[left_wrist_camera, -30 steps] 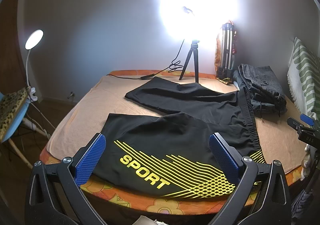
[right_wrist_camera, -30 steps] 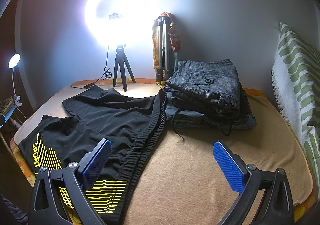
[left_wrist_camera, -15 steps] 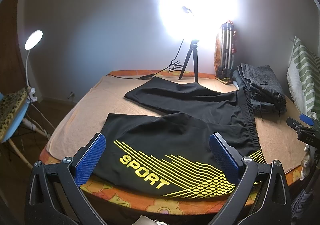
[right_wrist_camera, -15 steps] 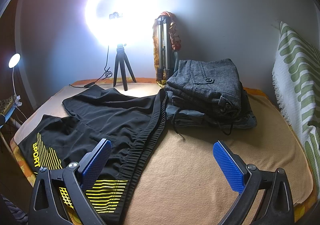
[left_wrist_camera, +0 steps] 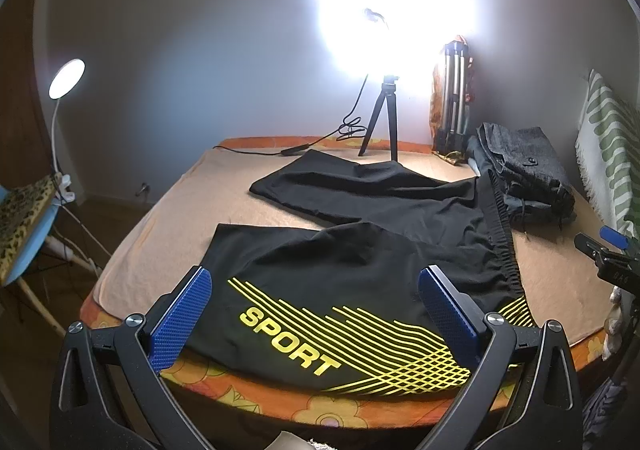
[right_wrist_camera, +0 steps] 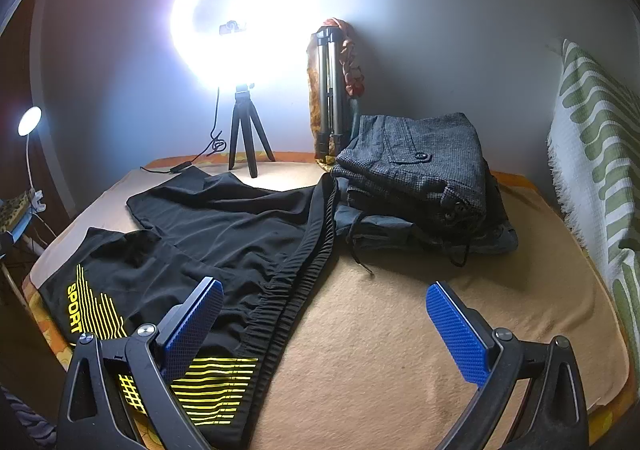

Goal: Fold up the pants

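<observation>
Black pants [left_wrist_camera: 360, 250] with yellow SPORT print lie unfolded, legs apart.

A glaring ring light [right_wrist_camera: 244, 30] on a tripod stands against the grey wall [right_wrist_camera: 460, 30] behind the bed [right_wrist_camera: 400, 310].

The pants [left_wrist_camera: 360, 250] lay spread flat on the bed [left_wrist_camera: 160, 218], with a pile of folded clothes [right_wrist_camera: 424, 186] just to their right, a ring light [right_wrist_camera: 244, 34] standing behind them by the wall, and a folded tripod [right_wrist_camera: 330, 90] right of the light.

The right gripper [right_wrist_camera: 324, 326] has edged slightly forward.
</observation>
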{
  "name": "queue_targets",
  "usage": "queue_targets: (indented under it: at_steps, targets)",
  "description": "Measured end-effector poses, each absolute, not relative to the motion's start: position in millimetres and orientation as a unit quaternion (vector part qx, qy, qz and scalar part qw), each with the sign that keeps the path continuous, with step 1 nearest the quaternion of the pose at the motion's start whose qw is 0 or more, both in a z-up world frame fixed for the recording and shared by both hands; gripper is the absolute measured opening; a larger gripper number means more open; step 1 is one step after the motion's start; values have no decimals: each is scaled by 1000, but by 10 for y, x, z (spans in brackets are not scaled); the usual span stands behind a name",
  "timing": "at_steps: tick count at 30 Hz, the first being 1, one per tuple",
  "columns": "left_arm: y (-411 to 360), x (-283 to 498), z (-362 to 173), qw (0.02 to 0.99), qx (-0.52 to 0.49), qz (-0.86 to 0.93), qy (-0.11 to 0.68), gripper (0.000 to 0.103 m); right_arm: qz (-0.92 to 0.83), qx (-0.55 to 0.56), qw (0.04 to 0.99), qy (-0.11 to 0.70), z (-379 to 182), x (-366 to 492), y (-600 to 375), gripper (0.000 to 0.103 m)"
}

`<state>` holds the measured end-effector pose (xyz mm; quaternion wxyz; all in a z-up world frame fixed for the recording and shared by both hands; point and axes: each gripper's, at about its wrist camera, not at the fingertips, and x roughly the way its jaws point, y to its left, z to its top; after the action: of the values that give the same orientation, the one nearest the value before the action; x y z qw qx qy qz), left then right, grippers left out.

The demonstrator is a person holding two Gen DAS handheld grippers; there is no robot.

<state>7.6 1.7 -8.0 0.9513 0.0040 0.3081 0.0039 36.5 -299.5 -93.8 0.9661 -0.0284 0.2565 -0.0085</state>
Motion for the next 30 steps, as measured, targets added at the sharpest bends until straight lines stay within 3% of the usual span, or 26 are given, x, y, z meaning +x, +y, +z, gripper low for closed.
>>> queue_targets:
  at_steps: [14,30]
  targets:
    - [-71,175,-200,943,14,-11,332,103,4,-2,961,278,-992,475,-3066,102]
    - [-233,271,-380,927,8,-71,367,102,47,58,942,327,-1055,932,-3155,90]
